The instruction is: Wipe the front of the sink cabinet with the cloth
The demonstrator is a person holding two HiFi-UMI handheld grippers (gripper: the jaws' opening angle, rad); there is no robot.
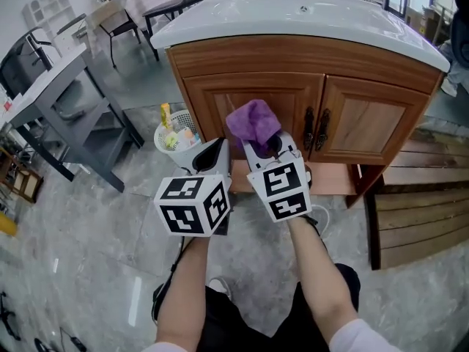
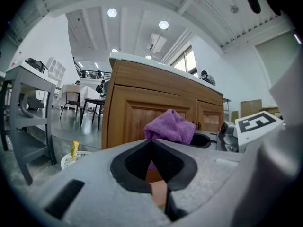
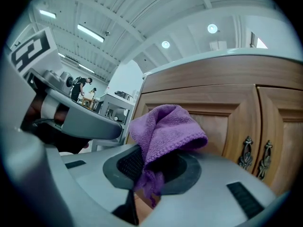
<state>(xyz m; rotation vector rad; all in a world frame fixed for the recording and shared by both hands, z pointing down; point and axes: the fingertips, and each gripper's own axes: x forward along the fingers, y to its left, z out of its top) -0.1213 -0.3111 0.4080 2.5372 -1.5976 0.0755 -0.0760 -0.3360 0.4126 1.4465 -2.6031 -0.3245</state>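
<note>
The wooden sink cabinet [image 1: 366, 123] with a white basin top stands in front of me, its two doors closed. My right gripper [image 1: 265, 147] is shut on a purple cloth [image 1: 253, 122], which bunches above the jaws just in front of the left door. In the right gripper view the cloth [image 3: 163, 131] hangs over the right gripper [image 3: 147, 174], close to the door panel [image 3: 213, 126]. My left gripper [image 1: 215, 151] is beside it on the left, shut and empty, slightly lower. From the left gripper view the cloth [image 2: 170, 126] shows past the closed left gripper [image 2: 151, 143].
Dark ornate handles [image 1: 316, 129] sit where the two doors meet. A white basket [image 1: 176, 134] of small items stands on the floor left of the cabinet. A grey table [image 1: 51, 86] is further left. Wooden boards [image 1: 421, 211] lie at the right.
</note>
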